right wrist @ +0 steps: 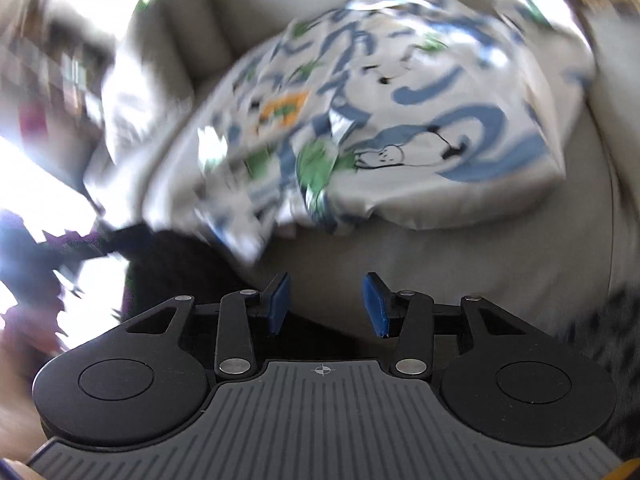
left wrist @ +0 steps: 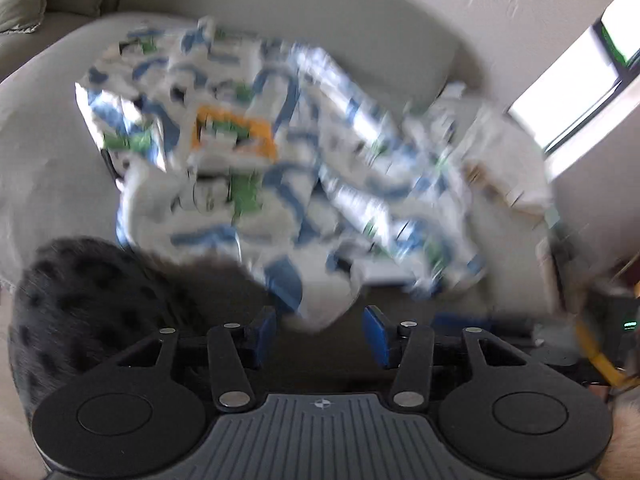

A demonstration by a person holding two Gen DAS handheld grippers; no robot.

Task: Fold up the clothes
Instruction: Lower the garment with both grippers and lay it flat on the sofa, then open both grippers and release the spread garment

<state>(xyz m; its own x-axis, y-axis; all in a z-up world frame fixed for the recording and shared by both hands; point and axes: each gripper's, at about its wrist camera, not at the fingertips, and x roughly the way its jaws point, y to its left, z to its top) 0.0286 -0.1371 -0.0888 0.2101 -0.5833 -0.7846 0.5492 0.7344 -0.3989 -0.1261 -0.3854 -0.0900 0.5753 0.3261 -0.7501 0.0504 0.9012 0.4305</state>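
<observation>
Loosely heaped, white printed garment (left wrist: 280,168) with blue, green and orange marks on a beige sofa cushion (left wrist: 48,152), long axis running left to right, one corner drooping between the left gripper (left wrist: 320,326) pads, jaws apart, right gripper (right wrist: 326,306) spread, holding nothing, dark spotted fabric (left wrist: 80,304) near left.

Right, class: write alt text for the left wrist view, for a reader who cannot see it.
A crumpled white garment printed in blue, green and orange lies on a beige sofa, motion-blurred. The left gripper is open, cloth hanging between its blue pads.
</observation>
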